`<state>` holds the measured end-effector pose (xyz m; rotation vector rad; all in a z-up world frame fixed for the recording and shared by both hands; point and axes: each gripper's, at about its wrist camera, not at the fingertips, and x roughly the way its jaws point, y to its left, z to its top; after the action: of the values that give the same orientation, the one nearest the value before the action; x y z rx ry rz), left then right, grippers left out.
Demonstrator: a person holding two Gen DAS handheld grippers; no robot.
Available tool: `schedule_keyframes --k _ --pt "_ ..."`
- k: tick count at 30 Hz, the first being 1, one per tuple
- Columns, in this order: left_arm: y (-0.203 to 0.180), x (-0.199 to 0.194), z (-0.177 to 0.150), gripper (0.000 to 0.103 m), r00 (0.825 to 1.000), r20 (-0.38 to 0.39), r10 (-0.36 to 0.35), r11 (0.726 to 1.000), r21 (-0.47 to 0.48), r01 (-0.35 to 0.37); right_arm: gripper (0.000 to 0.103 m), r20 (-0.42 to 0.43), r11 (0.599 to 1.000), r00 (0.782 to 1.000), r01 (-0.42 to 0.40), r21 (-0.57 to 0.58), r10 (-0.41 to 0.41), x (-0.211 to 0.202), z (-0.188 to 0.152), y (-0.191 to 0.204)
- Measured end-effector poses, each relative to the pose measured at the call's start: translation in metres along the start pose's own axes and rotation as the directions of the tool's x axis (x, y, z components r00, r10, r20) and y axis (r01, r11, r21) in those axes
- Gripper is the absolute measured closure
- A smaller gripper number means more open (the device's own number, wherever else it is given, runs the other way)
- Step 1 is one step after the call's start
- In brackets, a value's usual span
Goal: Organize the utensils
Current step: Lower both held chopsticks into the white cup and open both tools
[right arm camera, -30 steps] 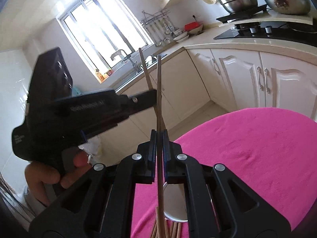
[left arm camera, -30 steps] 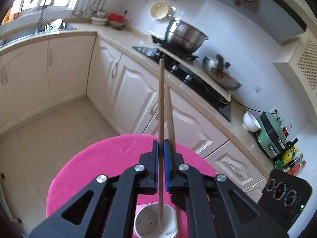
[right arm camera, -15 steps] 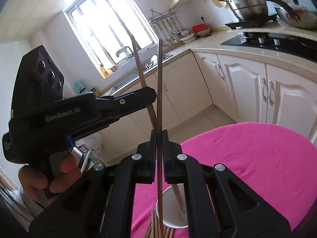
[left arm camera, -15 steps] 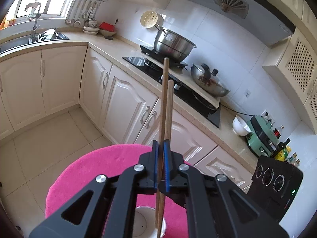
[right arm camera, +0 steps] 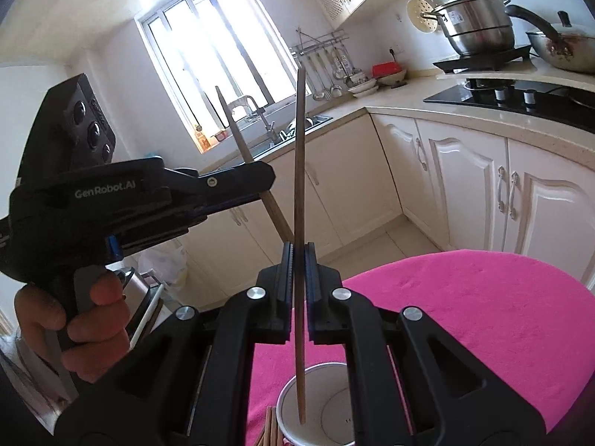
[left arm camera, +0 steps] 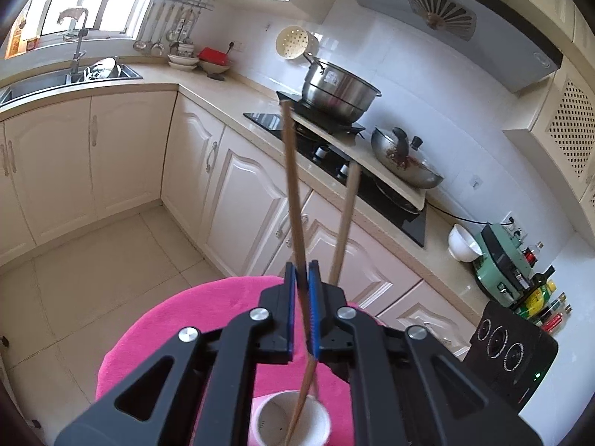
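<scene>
- Both grippers are hovering above a white paper cup point(left arm camera: 293, 425); the left gripper point(left arm camera: 302, 312) is showing a narrow gap between its blue-lined jaws, with a slim wooden chopstick point(left arm camera: 293, 200) passing through that gap and leaning against the right-hand pad.
- Whether those jaws are actually pinching the stick I cannot tell; its lower tip is reaching down inside the cup.
- Right gripper point(right arm camera: 298, 282), black with ribbed pads, is squeezing a second chopstick point(right arm camera: 299, 193) that is standing nearly upright, its lower end dipping into the cup's mouth.
- Seen from the right wrist, the left gripper is crossing the frame sideways, a bare hand point(right arm camera: 70, 319) wrapping its handle, and its tilted stick is leaning toward the upright one.
- The cup is round, smooth and thin-walled, sitting on a round bench covered in fuzzy pink cloth point(right arm camera: 483, 304).
- More wooden chopsticks point(right arm camera: 269, 433) are lying bundled on the cloth just beside the cup.
- Behind, a steel pot point(left arm camera: 336, 91) and a wok point(left arm camera: 405, 160) are resting on a black hob.
</scene>
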<state>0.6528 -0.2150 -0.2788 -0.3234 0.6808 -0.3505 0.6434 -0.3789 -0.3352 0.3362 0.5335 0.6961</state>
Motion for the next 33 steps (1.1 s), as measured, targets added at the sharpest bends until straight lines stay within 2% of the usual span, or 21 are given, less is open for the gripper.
schedule_keyframes --k 6,15,20,30,32,33 --pt "0.011 0.004 -0.013 0.095 0.999 -0.029 -0.024 0.998 -0.055 0.022 0.097 -0.015 1.000 1.000 0.017 0.006 -0.017 -0.008 -0.014 -0.005" --pt "-0.011 -0.010 -0.012 0.097 0.999 -0.031 -0.012 0.998 0.060 0.014 0.097 -0.022 1.000 1.000 0.001 -0.029 -0.001 -0.008 -0.009 0.009" --pt "-0.001 -0.010 -0.024 0.097 0.998 -0.065 -0.022 0.999 0.027 0.024 0.097 -0.039 0.999 0.999 0.028 -0.046 -0.030 -0.012 -0.017 0.009" --pt "-0.005 -0.006 -0.043 0.096 0.990 -0.137 0.022 0.997 0.079 -0.011 0.096 -0.058 0.990 0.989 0.135 -0.045 -0.138 -0.019 -0.032 0.013" --pt "-0.001 -0.008 -0.046 0.091 0.988 -0.149 0.035 0.998 0.063 -0.026 0.091 -0.073 0.986 0.984 0.163 -0.039 -0.165 -0.021 -0.035 0.015" --pt "0.001 -0.008 -0.047 0.086 0.988 -0.151 0.038 0.998 0.055 -0.030 0.082 -0.077 0.983 0.980 0.180 -0.037 -0.182 -0.023 -0.036 0.017"
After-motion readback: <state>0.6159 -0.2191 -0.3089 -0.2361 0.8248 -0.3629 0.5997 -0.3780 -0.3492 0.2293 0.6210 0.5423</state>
